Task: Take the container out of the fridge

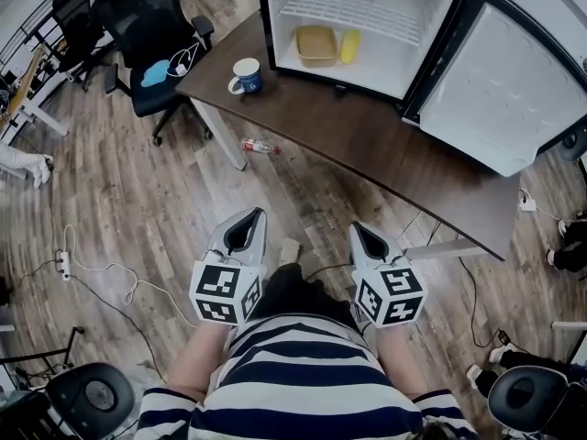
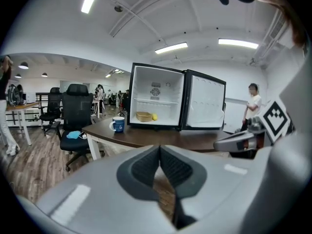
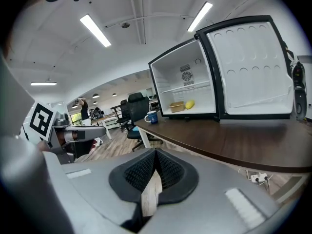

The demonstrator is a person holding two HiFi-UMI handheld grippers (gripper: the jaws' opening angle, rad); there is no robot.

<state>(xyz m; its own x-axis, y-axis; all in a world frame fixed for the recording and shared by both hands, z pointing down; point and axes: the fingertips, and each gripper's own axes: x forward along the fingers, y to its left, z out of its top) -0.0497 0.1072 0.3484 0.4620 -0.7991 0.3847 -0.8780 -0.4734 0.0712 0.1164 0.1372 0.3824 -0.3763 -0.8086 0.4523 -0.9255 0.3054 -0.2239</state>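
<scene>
Left gripper (image 1: pixel 246 232) and right gripper (image 1: pixel 367 239) both pinched shut, empty, well short of open black mini-fridge (image 1: pixel 394 58); shallow tan rectangular container (image 1: pixel 315 44) on its floor just beside yellow rounded object (image 1: pixel 349 46), likely knocked out by sloppy grab.

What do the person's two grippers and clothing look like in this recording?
The left gripper and right gripper both have light grey, tapering shells, with dark ribbed pads lining the jaws. Each carries a white cube printed with black square markers. The person wears a navy-and-white striped top.
</scene>
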